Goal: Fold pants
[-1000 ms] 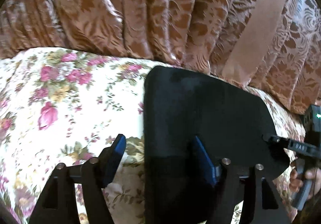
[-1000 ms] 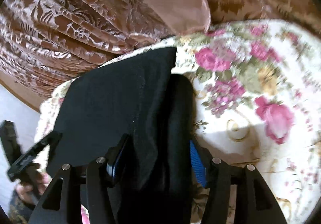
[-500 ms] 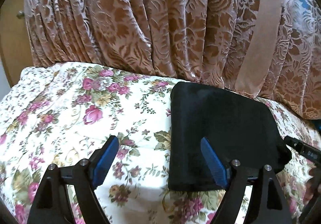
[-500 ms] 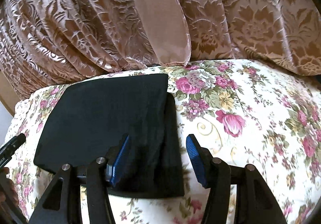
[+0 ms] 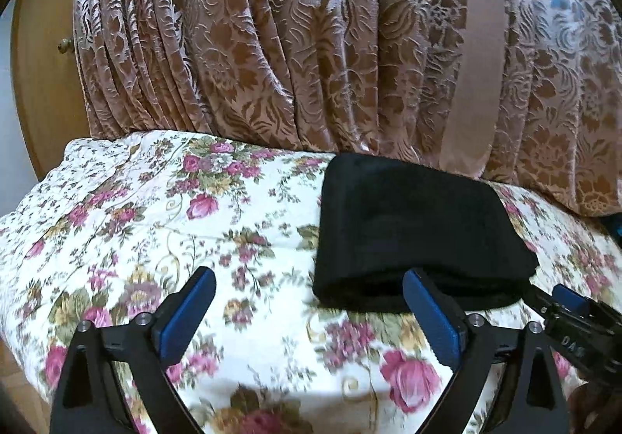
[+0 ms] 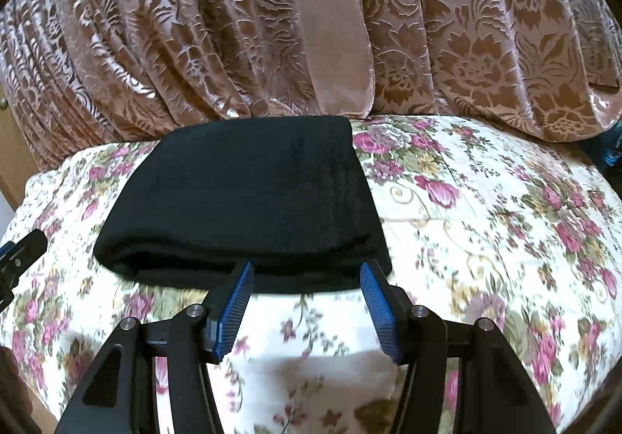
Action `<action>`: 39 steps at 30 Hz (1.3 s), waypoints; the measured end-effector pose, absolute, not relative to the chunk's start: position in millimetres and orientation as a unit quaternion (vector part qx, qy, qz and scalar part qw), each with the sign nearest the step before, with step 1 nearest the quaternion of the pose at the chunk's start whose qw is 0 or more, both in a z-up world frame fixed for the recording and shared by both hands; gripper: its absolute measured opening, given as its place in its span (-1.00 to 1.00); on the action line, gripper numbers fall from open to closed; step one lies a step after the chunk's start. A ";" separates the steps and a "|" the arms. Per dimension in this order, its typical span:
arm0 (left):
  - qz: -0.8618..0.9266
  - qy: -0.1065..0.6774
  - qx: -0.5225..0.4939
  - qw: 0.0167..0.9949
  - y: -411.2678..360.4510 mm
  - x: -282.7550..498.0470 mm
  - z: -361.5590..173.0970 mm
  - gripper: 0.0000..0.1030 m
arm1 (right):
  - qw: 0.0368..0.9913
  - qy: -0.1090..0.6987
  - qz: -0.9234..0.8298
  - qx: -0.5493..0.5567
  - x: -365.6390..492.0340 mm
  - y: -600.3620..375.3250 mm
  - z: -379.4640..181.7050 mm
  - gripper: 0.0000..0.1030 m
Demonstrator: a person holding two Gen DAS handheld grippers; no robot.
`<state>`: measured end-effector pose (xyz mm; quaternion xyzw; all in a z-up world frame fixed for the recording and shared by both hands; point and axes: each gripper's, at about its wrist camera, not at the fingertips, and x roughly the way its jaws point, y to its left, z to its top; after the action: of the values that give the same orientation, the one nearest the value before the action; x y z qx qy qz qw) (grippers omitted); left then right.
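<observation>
The black pants [image 5: 412, 231] lie folded into a compact rectangle on the floral bedspread [image 5: 155, 224], near the curtain. They also show in the right wrist view [image 6: 252, 200]. My left gripper [image 5: 311, 301] is open and empty, held just in front of the pants' near left corner. My right gripper [image 6: 307, 290] is open and empty, just short of the pants' near edge. The right gripper's tip [image 5: 571, 321] shows at the lower right of the left wrist view.
A brown patterned curtain [image 6: 194, 25] hangs along the far side of the bed, with a plain pink band [image 5: 478, 45]. A wooden door with a knob [image 5: 64, 44] stands at far left. The bed's near edge drops to the floor.
Both grippers have let go of the pants and drawn back from them. The pants now lie flat and folded on the bed.
</observation>
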<state>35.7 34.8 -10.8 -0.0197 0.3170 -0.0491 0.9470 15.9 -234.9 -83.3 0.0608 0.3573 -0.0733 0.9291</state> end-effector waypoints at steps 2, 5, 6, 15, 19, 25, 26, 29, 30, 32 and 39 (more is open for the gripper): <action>-0.047 0.316 -0.010 0.948 30.7 26.5 -13.3 0.95 | 0.930 0.355 -0.076 0.047 6.9 -226.6 -85.2 0.14; -0.050 0.322 -0.003 0.945 26.6 15.3 -18.7 0.99 | 0.933 0.349 -0.081 0.039 -5.4 -218.8 -87.4 0.14; -0.051 0.325 0.000 0.944 25.5 12.7 -20.2 0.99 | 0.934 0.346 -0.081 0.038 -8.6 -217.5 -87.6 0.14; -0.051 0.322 -0.008 0.945 23.2 -1.3 -22.1 0.99 | 0.937 0.337 -0.083 0.035 -24.1 -216.6 -85.5 0.14; -0.044 0.323 -0.007 0.945 21.3 -4.6 -20.7 0.99 | 0.939 0.332 -0.084 0.033 -26.8 -217.2 -83.4 0.14; -0.039 0.324 -0.009 0.945 21.4 -7.9 -20.4 0.99 | 0.940 0.330 -0.085 0.032 -29.5 -215.6 -83.7 0.14; -0.039 0.324 -0.011 0.945 21.9 -8.3 -20.3 0.99 | 0.940 0.331 -0.084 0.031 -29.8 -215.1 -84.0 0.14; -0.037 0.326 -0.010 0.945 22.5 -8.4 -20.7 0.99 | 0.939 0.332 -0.082 0.030 -30.0 -213.9 -84.9 0.14; -0.037 0.327 -0.009 0.944 22.6 -8.4 -21.2 0.99 | 0.939 0.332 -0.082 0.030 -29.8 -213.8 -85.3 0.14; -0.037 0.328 -0.009 0.944 23.1 -8.0 -21.5 0.99 | 0.939 0.334 -0.081 0.030 -29.2 -213.6 -85.8 0.14; -0.036 0.328 -0.009 0.944 23.8 -8.1 -21.4 0.99 | 0.938 0.336 -0.080 0.029 -27.2 -213.2 -86.5 0.14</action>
<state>-8.1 23.8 -21.4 -0.0094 0.3280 -0.0363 0.9439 -27.2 -213.2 -86.5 0.0290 0.3358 -0.0799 0.9381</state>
